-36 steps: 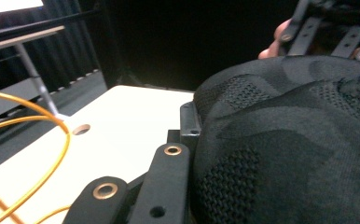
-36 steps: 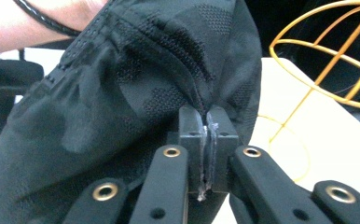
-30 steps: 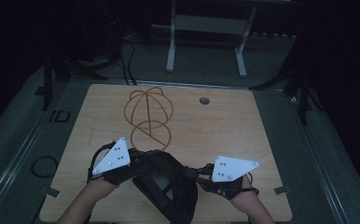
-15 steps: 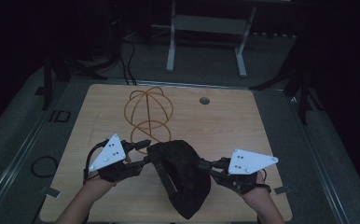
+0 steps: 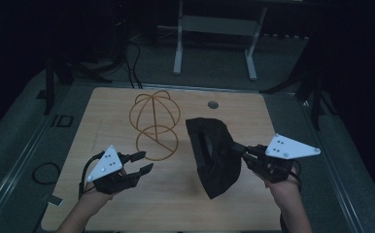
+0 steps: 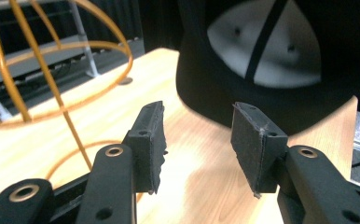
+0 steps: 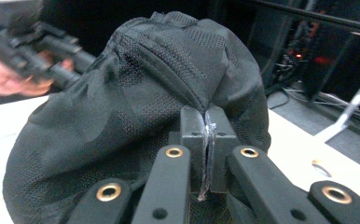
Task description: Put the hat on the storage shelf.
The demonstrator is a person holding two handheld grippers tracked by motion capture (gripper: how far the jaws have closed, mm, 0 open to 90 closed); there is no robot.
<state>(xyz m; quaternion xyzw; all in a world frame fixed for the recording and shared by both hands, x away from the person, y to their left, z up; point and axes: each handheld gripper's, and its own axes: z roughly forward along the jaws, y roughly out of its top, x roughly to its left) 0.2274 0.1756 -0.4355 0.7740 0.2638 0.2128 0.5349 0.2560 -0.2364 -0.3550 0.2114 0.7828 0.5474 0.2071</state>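
Observation:
A black cap [image 5: 213,155] hangs above the wooden table [image 5: 112,111], gripped at its crown by my right gripper [image 5: 235,147]. In the right gripper view its jaws [image 7: 207,121] are shut on a fold of the cap's fabric [image 7: 122,107]. My left gripper [image 5: 145,161] sits low at the front left, apart from the cap. Its jaws have just been opening and stand open with nothing between them [image 6: 197,140]; the cap [image 6: 262,60] is farther off. A gold wire hat stand [image 5: 155,127] stands on the table beyond the left gripper, also close by at the left [image 6: 43,84].
A round cable hole [image 5: 213,104] is set in the table near its far edge. A metal frame [image 5: 214,29] stands on the floor behind the table. A cable loop [image 5: 42,172] lies on the floor to the left.
The left gripper has let go of the cap, opened and drawn back to the left. The right gripper has carried the cap to the right and upward, so it now hangs from that gripper alone.

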